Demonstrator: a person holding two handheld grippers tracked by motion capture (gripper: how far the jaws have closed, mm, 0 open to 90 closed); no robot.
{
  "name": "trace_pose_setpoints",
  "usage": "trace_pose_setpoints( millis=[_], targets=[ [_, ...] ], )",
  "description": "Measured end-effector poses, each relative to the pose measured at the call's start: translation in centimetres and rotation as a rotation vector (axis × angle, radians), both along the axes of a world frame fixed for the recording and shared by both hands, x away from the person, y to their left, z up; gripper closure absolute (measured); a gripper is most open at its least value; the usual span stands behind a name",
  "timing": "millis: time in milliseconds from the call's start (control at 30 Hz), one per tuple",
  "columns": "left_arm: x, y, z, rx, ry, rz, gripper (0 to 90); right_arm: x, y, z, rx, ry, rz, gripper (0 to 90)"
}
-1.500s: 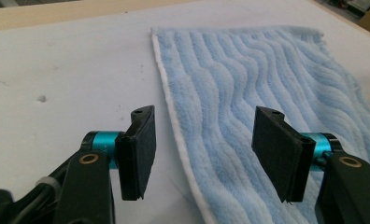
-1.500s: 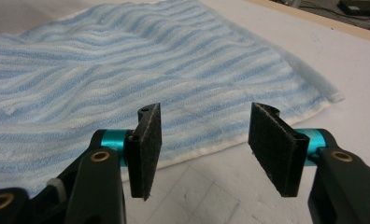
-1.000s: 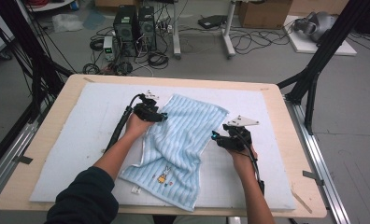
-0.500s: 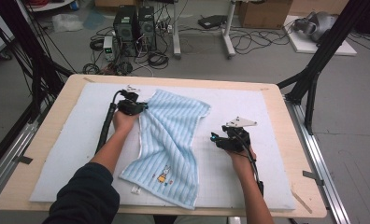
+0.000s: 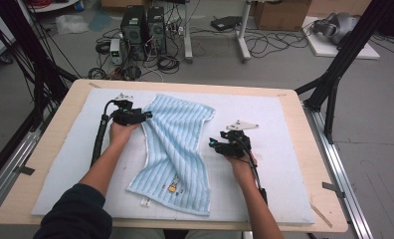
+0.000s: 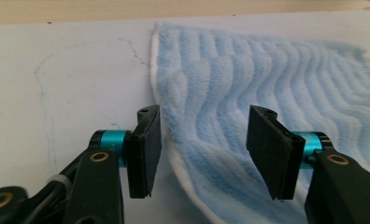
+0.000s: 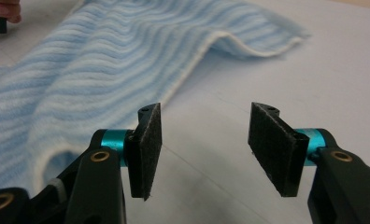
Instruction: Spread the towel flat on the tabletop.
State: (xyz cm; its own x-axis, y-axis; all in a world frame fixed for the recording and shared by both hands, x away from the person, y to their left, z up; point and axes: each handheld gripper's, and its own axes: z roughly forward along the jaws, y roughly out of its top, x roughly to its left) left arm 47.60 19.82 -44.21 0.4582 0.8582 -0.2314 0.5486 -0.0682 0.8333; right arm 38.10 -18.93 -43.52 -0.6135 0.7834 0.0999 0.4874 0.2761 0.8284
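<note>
Towel (image 5: 177, 149) lies rumpled mid-frame, left gripper (image 5: 146, 115) just reopened at its upper-left edge, jaws apart astride it, right gripper (image 5: 214, 144) open beside its right edge.

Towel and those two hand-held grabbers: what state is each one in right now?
Towel: lying loose and rumpled on the white mat, held by nothing.
Left gripper: open, its jaws having just been opening, at the towel's left edge without pressing it.
Right gripper: open, nothing between its jaws, beside the towel's right edge.
</note>
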Motion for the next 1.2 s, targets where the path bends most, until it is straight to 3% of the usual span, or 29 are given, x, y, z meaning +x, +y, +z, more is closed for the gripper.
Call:
trace_pose_setpoints(
  millis=[67,133,200,233,267,333,367,500,600,800,867,933,1033,1133,1167,1200],
  targets=[
    [-0.4,-0.1,0.4,0.006,0.005,-0.027,43.7,0.9,1.6,-0.4,-0.008,0.024,0.03,44.4],
    [-0.8,0.0,0.7,0.005,-0.02,-0.027,43.9,2.1,3.1,-1.2,-0.033,0.073,0.048,44.7],
    [-1.1,0.1,0.8,0.002,-0.02,-0.027,44.0,3.1,4.1,-1.6,-0.06,0.099,0.048,50.5],
    [-1.3,0.2,0.9,0.0,-0.02,-0.028,44.0,3.4,4.4,-1.4,-0.045,0.086,0.05,54.4],
    [-1.4,0.3,0.8,-0.003,-0.019,-0.037,45.0,3.7,4.5,-1.4,-0.029,0.096,0.061,64.8],
    [-1.6,0.4,0.7,-0.008,-0.016,-0.043,46.7,4.1,5.0,-1.3,-0.118,0.074,0.071,81.5],
    [-1.8,0.4,0.6,-0.008,-0.013,-0.048,46.7,4.4,5.0,-1.3,-0.121,0.062,0.068,86.8],
    [-2.1,0.3,0.4,0.01,0.009,-0.063,46.4,5.8,4.3,-1.0,-0.175,0.042,-0.012,87.5],
    [-2.2,-0.1,0.5,0.03,0.01,-0.085,46.3,7.3,3.0,-0.6,-0.159,0.047,-0.09,87.5],
    [-2.7,-1.3,0.6,0.054,0.024,-0.136,44.9,9.0,1.6,-0.5,-0.227,0.006,-0.248,87.4],
    [-2.8,-1.6,0.4,0.064,0.046,-0.159,43.8,9.1,1.1,-0.5,-0.205,0.012,-0.277,86.6],
    [-3.1,-2.0,0.2,0.085,0.07,-0.189,41.7,8.9,1.0,-0.4,-0.194,0.022,-0.269,78.0],
    [-3.6,-2.5,-0.4,0.083,0.056,-0.189,42.6,8.0,0.9,0.0,-0.145,0.02,-0.232,67.8],
    [-4.2,-2.8,-0.9,0.119,0.035,-0.202,45.3,6.5,0.6,0.4,-0.118,0.012,-0.187,59.4],
    [-4.3,-2.9,-0.9,0.113,0.036,-0.229,53.4,5.9,0.5,0.5,-0.111,0.019,-0.176,58.1],
    [-4.4,-3.0,-0.9,0.132,0.032,-0.245,62.3,5.3,0.4,0.5,-0.106,0.024,-0.164,55.7]
  ],
)
